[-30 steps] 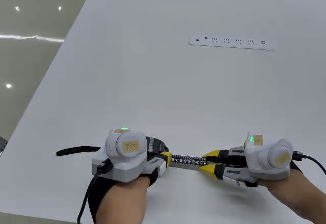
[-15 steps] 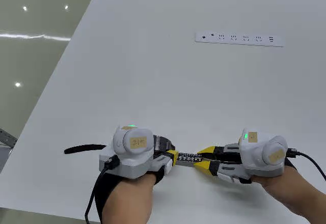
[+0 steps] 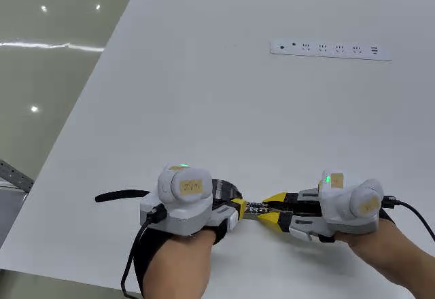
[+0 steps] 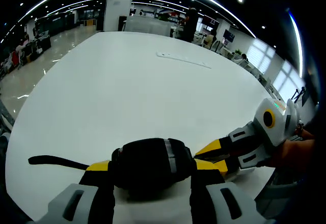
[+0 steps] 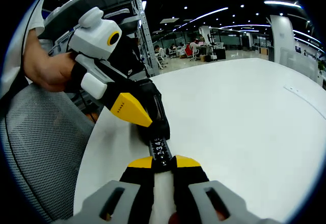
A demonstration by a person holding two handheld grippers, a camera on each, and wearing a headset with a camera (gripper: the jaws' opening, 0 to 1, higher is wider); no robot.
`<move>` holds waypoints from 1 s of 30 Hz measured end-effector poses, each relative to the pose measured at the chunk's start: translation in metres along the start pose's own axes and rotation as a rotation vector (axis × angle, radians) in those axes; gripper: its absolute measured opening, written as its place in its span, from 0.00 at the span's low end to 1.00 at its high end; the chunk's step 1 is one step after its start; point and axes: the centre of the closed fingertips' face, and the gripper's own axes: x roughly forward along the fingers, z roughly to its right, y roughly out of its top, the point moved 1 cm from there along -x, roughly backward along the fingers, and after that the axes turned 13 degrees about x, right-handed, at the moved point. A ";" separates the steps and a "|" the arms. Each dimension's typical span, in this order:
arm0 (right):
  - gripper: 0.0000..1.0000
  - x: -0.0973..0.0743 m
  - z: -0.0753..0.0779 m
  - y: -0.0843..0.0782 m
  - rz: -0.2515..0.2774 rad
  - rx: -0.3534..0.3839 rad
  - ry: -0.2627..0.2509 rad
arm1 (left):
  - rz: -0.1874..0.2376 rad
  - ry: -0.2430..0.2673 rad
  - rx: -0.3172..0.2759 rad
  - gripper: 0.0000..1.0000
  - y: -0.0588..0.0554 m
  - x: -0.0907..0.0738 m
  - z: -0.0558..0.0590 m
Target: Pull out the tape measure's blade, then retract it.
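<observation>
A black tape measure case (image 4: 150, 165) sits clamped between the yellow-tipped jaws of my left gripper (image 4: 153, 168), near the table's front edge (image 3: 221, 197). A short stretch of numbered blade (image 3: 255, 208) (image 5: 161, 150) runs from the case (image 5: 153, 109) to my right gripper (image 3: 275, 212) (image 5: 162, 162), which is shut on the blade's end. The case's black wrist strap (image 3: 122, 195) (image 4: 53, 161) trails off to the left on the table. The two grippers face each other, close together.
A white power strip (image 3: 330, 49) (image 4: 182, 59) lies far back on the white table (image 3: 224, 95). The table's left edge (image 3: 81, 109) drops to a shiny floor. A cable (image 3: 411, 212) trails from the right gripper. A mesh chair (image 5: 41, 147) shows in the right gripper view.
The right gripper has moved left toward the left gripper, and the exposed blade between them has grown much shorter. The head camera has also shifted.
</observation>
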 end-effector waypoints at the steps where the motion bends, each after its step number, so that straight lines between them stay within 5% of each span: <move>1: 0.11 0.000 0.000 0.000 0.000 0.001 0.000 | 0.000 -0.002 -0.006 0.56 0.000 0.000 0.000; 30: 0.11 0.012 -0.006 0.006 -0.022 -0.015 0.027 | -0.002 -0.021 -0.035 0.56 0.000 0.000 0.000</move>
